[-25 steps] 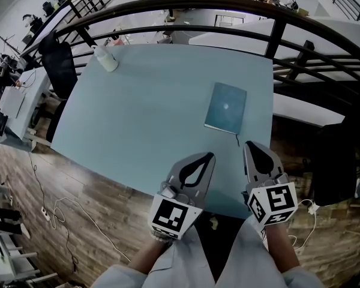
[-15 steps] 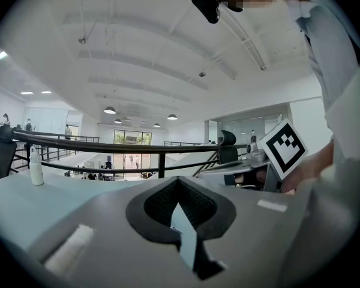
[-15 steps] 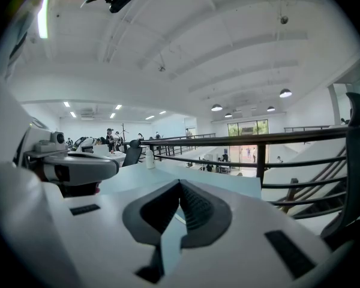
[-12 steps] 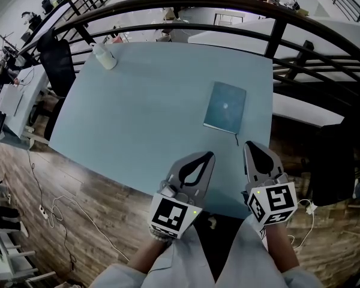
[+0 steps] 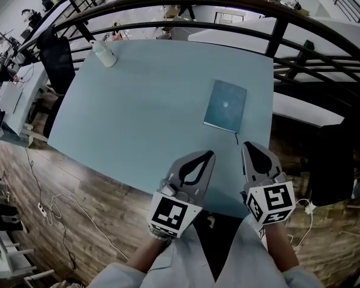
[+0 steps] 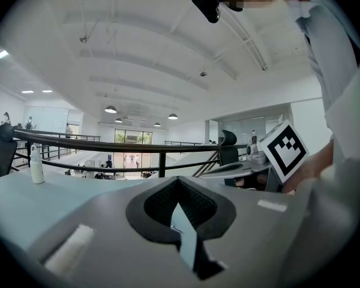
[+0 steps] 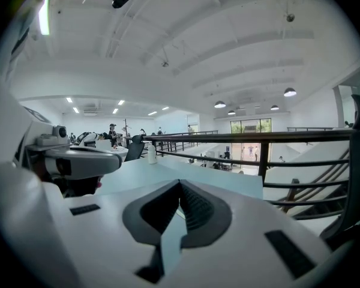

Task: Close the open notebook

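A teal notebook [image 5: 225, 105] lies shut and flat on the right part of the pale blue table [image 5: 138, 113], a thin dark ribbon [image 5: 237, 139] trailing from its near corner. Both grippers hover side by side over the table's near edge, short of the notebook and apart from it. My left gripper [image 5: 210, 154] has its jaws together with nothing between them, as the left gripper view [image 6: 179, 183] confirms. My right gripper [image 5: 246, 144] is likewise shut and empty [image 7: 180, 186], its tip just below the notebook's near right corner. Neither gripper view shows the notebook.
A white bottle [image 5: 104, 54] stands at the table's far left corner, also seen as the bottle [image 6: 36, 164] from the left gripper. A black railing [image 5: 228, 8] curves behind the table and down its right side. Wooden floor with cables lies to the left.
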A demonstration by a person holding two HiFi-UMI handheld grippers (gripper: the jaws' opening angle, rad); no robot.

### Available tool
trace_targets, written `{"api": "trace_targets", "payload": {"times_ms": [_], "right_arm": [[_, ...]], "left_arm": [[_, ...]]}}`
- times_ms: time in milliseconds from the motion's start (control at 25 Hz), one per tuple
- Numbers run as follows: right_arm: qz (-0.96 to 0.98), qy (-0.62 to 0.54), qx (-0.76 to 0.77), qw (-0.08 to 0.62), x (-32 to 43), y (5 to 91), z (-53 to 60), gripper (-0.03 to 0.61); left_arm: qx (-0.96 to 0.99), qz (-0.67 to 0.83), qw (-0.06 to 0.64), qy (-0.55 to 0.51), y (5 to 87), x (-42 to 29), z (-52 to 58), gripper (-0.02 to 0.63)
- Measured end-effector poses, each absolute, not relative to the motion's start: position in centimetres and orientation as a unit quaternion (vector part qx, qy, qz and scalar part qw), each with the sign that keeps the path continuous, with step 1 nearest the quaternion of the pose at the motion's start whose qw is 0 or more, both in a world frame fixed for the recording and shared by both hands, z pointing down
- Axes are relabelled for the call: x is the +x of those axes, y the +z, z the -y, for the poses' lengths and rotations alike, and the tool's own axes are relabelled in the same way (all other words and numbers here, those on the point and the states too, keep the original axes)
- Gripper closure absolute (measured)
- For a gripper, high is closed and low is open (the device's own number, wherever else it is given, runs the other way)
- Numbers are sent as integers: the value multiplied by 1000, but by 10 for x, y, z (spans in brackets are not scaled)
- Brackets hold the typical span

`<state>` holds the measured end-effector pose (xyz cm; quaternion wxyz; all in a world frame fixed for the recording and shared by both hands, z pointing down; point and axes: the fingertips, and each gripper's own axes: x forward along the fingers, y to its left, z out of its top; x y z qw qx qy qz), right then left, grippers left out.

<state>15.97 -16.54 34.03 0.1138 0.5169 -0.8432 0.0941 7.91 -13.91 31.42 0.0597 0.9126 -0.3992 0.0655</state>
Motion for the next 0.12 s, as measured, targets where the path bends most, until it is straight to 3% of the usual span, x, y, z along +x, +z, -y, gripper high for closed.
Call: {"api": "trace_targets", "payload": {"times_ms": [120], "right_arm": [[843, 95, 516, 116, 160, 342, 165, 577]], "left_arm": [[910, 404, 73, 66, 315, 79, 140, 609]]}}
